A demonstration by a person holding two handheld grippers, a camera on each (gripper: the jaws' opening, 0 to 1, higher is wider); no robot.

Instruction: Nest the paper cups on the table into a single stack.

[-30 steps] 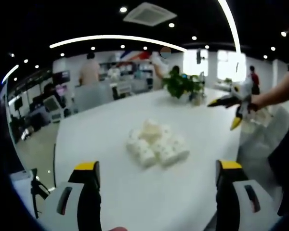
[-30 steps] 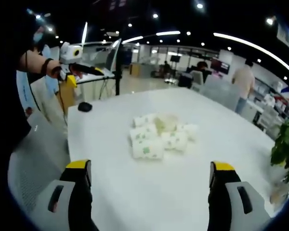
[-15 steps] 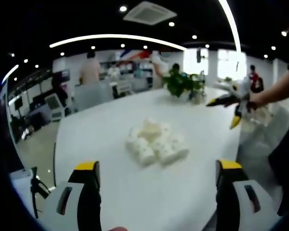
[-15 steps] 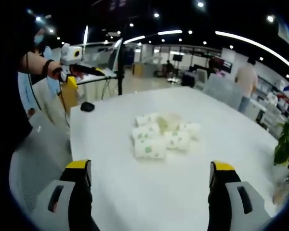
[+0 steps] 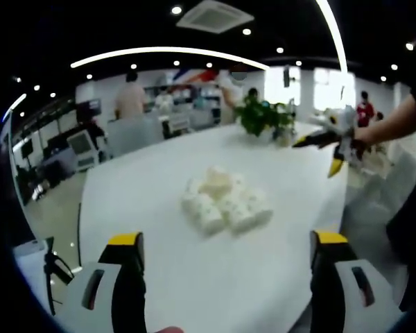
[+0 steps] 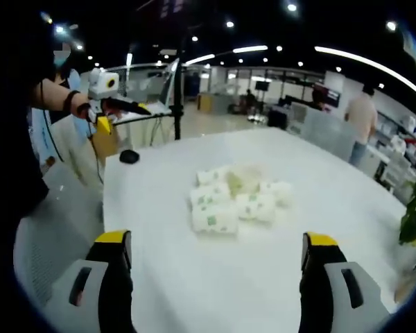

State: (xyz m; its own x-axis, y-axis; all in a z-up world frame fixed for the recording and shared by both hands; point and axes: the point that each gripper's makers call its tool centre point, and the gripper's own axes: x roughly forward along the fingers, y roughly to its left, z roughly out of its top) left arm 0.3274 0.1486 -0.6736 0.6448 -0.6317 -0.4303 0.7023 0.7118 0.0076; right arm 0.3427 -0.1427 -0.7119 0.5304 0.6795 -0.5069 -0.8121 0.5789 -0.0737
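Paper cups clustered on counter; both tongs spread, empty.
Paper cups (image 5: pixel 225 205) lie mid-counter (image 5: pixel 145 208), at 12 o'clock from left tongs (image 5: pixel 225 260); right tongs (image 6: pixel 218 260) likewise face the cluster.

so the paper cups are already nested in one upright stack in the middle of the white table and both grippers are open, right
Not stacked: the paper cups lie on their sides in a loose cluster mid-table, as the right gripper view shows. The left gripper and the right gripper are open.
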